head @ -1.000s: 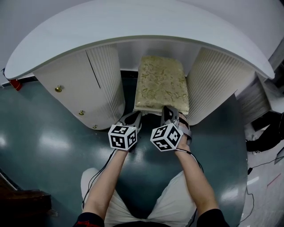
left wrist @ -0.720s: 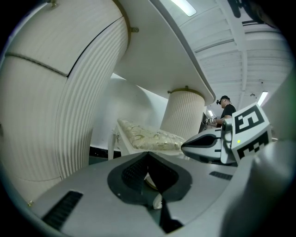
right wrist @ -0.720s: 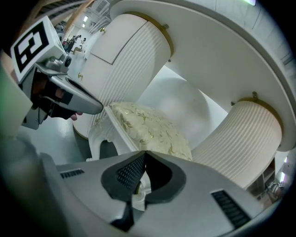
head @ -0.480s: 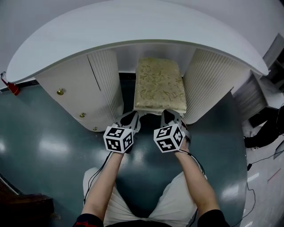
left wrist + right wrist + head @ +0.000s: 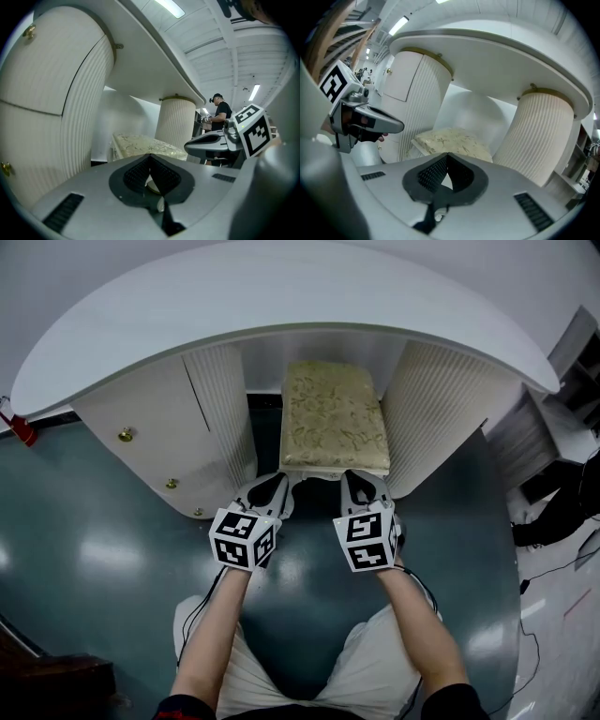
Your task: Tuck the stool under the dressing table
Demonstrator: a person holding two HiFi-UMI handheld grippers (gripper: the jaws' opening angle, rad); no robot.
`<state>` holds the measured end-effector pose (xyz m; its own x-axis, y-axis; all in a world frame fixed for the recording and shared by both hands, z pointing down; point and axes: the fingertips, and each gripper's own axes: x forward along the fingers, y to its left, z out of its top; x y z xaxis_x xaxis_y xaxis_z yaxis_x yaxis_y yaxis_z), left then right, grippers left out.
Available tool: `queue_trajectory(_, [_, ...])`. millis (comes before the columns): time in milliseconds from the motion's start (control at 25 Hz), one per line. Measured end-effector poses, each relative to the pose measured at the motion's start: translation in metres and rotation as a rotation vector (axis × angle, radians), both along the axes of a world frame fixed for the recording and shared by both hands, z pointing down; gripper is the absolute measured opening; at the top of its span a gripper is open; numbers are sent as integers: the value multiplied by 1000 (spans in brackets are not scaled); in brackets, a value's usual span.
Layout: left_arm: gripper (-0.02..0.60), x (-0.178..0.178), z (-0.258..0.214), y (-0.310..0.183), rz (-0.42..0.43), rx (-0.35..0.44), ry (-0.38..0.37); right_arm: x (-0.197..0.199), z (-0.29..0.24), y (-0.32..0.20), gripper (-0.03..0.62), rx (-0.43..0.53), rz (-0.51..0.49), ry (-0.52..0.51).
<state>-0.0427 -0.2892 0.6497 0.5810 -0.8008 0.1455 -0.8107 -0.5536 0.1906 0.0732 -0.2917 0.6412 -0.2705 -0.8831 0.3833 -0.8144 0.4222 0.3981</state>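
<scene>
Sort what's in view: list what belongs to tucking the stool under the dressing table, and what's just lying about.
Belongs to the job:
- stool with patterned cushion
- dressing table
- left hand-held gripper and right hand-held gripper, both shut, by the stool's near edge

Just lying about:
- cables on the floor at right
- red object at far left
- person standing in the background

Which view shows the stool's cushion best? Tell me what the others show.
The head view: the stool's cushion shows nearly whole from above, between the dressing table's fluted pedestals. The left gripper view gives it low and nearly edge-on beyond the jaws; the right gripper view shows more of its top, the near part behind the jaws.
</scene>
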Motion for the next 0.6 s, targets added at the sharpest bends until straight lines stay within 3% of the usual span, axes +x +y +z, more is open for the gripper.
queue_trajectory(360, [14,11,-41,3,-8,100,0,-19,-16,3,14,73,-110,-114])
queue_trajectory(600, [14,8,-56,-2,-40,104,-50,-23,-19,6,14,31,-182,-204])
